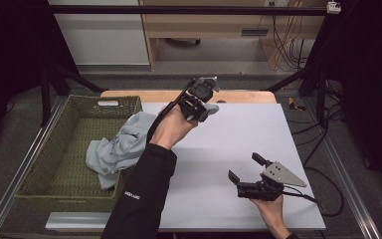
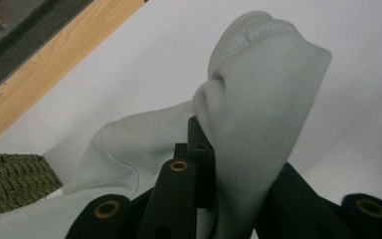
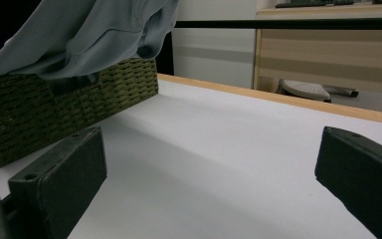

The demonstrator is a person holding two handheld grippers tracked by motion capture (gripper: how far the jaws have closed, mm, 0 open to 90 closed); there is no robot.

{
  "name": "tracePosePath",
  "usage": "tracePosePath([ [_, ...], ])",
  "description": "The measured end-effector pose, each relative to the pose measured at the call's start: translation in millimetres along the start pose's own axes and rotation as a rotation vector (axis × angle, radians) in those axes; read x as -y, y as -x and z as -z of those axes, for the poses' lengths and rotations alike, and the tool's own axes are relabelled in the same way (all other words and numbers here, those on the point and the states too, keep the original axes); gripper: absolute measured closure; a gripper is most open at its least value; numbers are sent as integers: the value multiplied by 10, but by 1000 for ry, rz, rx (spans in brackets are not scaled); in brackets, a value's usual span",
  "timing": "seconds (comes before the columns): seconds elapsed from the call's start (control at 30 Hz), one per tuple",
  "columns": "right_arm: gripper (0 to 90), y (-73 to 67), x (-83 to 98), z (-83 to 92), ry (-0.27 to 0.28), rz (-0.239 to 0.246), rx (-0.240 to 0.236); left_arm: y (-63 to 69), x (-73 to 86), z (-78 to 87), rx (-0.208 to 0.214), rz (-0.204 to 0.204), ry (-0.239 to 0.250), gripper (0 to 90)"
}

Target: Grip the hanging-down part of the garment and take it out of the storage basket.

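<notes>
The left gripper (image 1: pixel 199 102) is clenching a fold of the pale grey cloth (image 1: pixel 117 149), which is bunching up between its jaws and trailing back over the rim of the green woven basket (image 1: pixel 54 164); the right gripper (image 1: pixel 251 174) is resting with jaws spread wide and nothing between them, well apart from the cloth, over the white table (image 1: pixel 258 134).

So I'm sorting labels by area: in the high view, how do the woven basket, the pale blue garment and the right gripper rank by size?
1. Woven basket, largest.
2. Pale blue garment, draped over the basket's rim and partly hidden by the sleeve.
3. Right gripper, smallest.
</notes>
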State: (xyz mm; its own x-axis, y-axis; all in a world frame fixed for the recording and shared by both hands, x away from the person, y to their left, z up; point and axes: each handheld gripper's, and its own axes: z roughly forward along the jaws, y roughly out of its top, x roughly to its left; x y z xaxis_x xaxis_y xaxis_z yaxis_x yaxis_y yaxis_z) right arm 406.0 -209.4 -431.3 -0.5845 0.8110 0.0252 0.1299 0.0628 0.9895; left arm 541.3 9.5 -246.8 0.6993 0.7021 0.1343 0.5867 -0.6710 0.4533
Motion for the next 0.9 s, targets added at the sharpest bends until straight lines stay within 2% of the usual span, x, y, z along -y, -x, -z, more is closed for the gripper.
tracePosePath([
  [0.03,3,0,0,0,0,0,0,0,0,0,0,0,0,820],
  [0.07,3,-14,-9,9,-11,-26,-2,0,-2,2,1,-1,-1,820],
  [0.2,3,-19,-21,11,-6,-43,-4,-10,0,2,2,4,1,820],
  [0.23,3,-16,-23,14,-5,-44,-6,-13,2,2,1,1,-1,821],
  [0.27,3,4,-17,6,5,-15,-2,-16,3,6,2,-1,-1,820],
  [0.33,3,11,-17,3,9,-5,-2,-19,4,11,5,-1,-6,821],
  [0.37,3,-10,-27,6,4,-43,-7,-20,6,14,7,-5,-6,820],
  [0.43,3,2,-37,8,0,-24,-5,-20,5,13,6,-3,-8,820],
  [0.47,3,-13,-47,6,1,-40,-7,-18,4,11,5,-3,-8,820],
  [0.53,3,-7,-66,-9,5,-12,-14,-18,5,11,3,-1,-4,820],
  [0.63,3,-42,-102,-30,5,-38,-23,-11,6,6,1,-2,-8,821],
  [0.67,3,-44,-117,-47,14,-22,-24,-18,3,10,3,-5,-6,820],
  [0.73,3,-55,-131,-48,9,-32,-24,-19,0,7,-2,-2,-6,821],
  [0.8,3,-81,-180,-100,30,-20,-39,-23,-6,21,1,-1,-8,820],
  [0.83,3,-105,-197,-110,27,-44,-43,-28,-5,30,-4,-5,-6,820],
  [0.87,3,-123,-211,-132,22,-43,-42,-28,-5,30,-4,-5,-6,820],
  [0.9,3,-128,-214,-158,32,-23,-47,-31,-5,37,-3,-2,-11,821],
])
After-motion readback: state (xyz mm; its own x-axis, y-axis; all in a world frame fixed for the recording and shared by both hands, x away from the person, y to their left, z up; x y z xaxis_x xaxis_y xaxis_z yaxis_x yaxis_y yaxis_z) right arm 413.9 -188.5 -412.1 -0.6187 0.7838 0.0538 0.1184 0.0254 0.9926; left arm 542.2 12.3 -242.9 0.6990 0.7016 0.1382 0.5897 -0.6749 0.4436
